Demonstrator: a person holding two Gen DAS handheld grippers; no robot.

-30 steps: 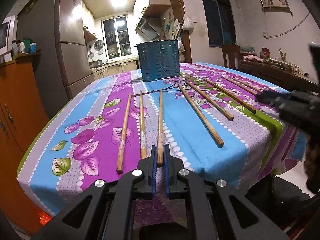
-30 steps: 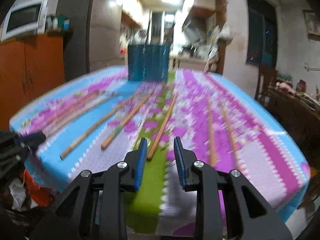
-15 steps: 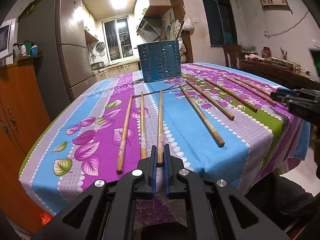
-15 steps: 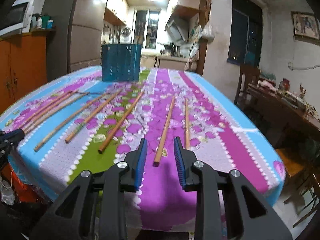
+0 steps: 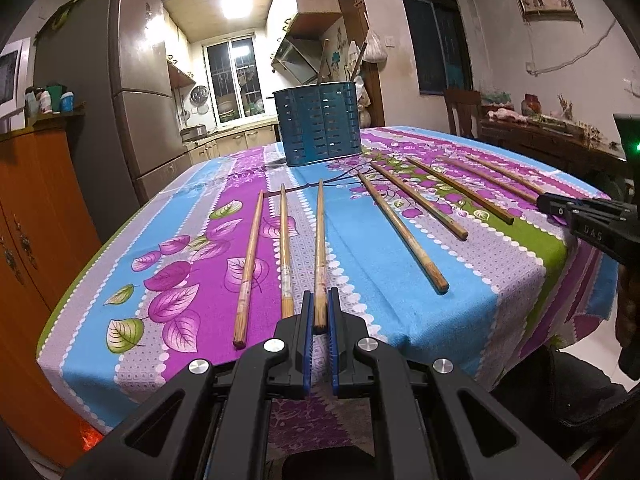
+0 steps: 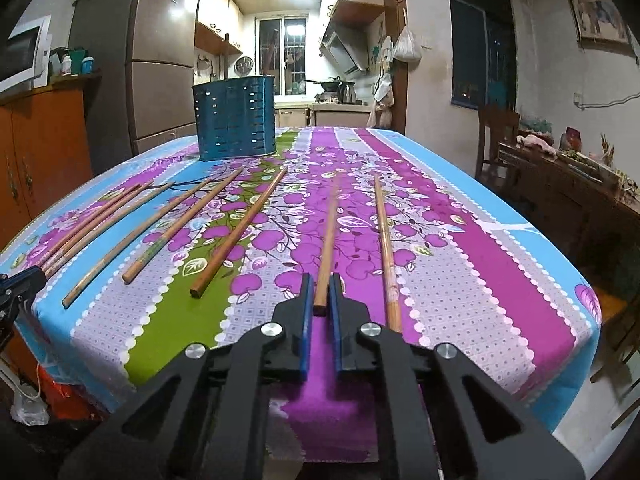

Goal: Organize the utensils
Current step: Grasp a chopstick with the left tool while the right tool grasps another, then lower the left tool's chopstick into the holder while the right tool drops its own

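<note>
Left view first: my left gripper [image 5: 320, 322] is pinched tight on the near end of a wooden chopstick [image 5: 320, 248], blue pads hard against its sides, and the stick runs straight ahead from the jaws, lying on the flowered tablecloth [image 5: 400, 312]. Just to the left of my jaws lie two more chopsticks [image 5: 285, 252], nearly parallel to the one I grip, the closer one almost touching my left finger. Off to the right of the jaws a longer stick [image 5: 402, 232] slants away, and beyond it more sticks fan out toward the far right edge. Straight ahead, well past the tip of my held stick, stands the blue slotted utensil holder [image 5: 318, 128], upright on the cloth. At the far right my other gripper [image 5: 580, 216] reaches in over the table's edge. Now the right view: my right gripper [image 6: 320, 302] has its jaws drawn in on the butt end of another chopstick [image 6: 329, 236], pads against both sides, the stick pointing straight away along the purple stripe and flat on the cloth. Just right of the jaws a second stick [image 6: 386, 240] lies beside it, its near end slipping behind my right finger. To the left of the jaws three sticks [image 6: 236, 236] angle away, then a further bunch near the left edge, where the tip of my left gripper shows. The holder [image 6: 234, 118] sits ahead and to the left, far end of the table.
</note>
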